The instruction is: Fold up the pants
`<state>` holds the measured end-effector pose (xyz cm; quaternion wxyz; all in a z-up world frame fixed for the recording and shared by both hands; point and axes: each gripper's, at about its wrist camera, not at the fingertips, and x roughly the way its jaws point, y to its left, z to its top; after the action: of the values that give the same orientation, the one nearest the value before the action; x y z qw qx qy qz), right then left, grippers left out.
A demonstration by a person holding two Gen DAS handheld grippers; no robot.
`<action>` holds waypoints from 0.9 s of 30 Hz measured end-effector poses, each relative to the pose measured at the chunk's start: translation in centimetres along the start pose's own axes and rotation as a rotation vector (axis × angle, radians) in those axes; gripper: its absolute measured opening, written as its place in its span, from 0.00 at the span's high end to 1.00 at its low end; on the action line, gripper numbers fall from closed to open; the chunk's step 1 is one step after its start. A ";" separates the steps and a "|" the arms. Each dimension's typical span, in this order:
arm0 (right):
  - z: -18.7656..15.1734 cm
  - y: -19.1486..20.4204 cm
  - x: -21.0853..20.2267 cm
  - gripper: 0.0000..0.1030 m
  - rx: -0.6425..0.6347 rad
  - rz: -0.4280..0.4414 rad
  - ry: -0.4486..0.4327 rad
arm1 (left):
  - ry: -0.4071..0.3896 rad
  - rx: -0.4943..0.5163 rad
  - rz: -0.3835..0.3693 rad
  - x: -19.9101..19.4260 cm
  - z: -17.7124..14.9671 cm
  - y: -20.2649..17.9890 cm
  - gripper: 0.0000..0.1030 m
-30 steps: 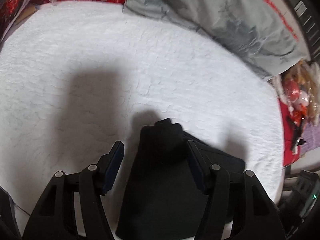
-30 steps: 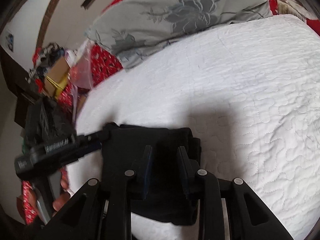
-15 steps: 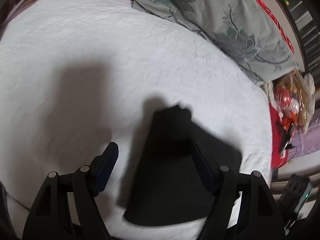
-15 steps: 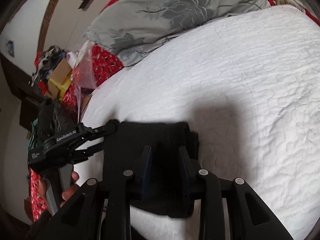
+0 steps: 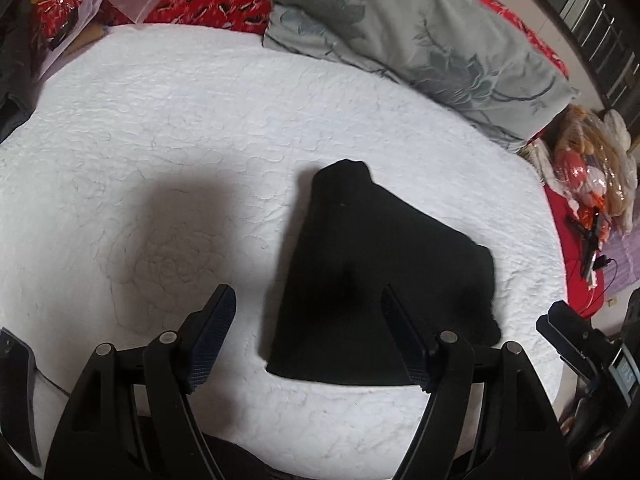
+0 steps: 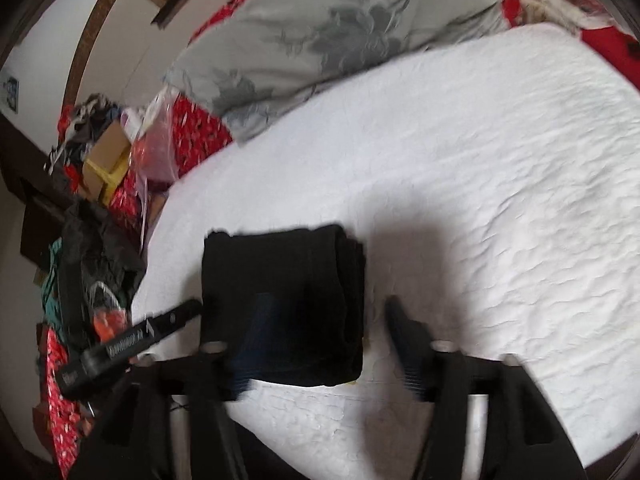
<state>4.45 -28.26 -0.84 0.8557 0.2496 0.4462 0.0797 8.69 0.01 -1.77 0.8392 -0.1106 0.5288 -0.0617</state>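
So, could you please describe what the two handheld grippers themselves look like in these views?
Both are matte black plastic. The left gripper has two angular, cut-out finger arms with silver pivot pins and dark blue textured pads. The right gripper is built the same, though it is blurred here. Seen from the right wrist, the left gripper's body carries white lettering, too small to read.

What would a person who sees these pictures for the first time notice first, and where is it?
The eye goes first to the black pants, folded into a compact bundle and lying on the white quilted bedcover near its front edge. Next come the two black grippers in the foreground: the left gripper is open and holds nothing, and the right gripper has just been opening, its pads off the cloth. Behind, a grey flowered pillow lies along the far side of the bed.
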 end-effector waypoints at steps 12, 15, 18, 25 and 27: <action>-1.9 0.8 -1.0 0.13 -0.084 -0.166 0.052 | -0.129 -0.017 0.063 -3.0 -1.4 -0.4 0.27; -2.3 1.8 -1.1 0.13 -0.152 -0.220 0.034 | -0.182 -0.038 0.079 -3.9 -1.5 -0.2 0.27; -2.5 2.3 -1.4 0.13 -0.186 -0.226 0.013 | -0.215 -0.051 0.091 -4.5 -1.6 -0.1 0.27; -2.5 2.5 -1.4 0.13 -0.190 -0.193 0.007 | -0.224 -0.023 0.109 -5.2 -1.5 -0.6 0.27; -2.5 2.5 -1.3 0.13 -0.193 -0.190 0.008 | -0.232 -0.023 0.107 -5.4 -1.6 -0.7 0.27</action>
<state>1.89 -25.73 0.17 0.8777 0.1226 0.4614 0.0416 4.96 0.33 2.44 0.8955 -0.0982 0.4340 0.0026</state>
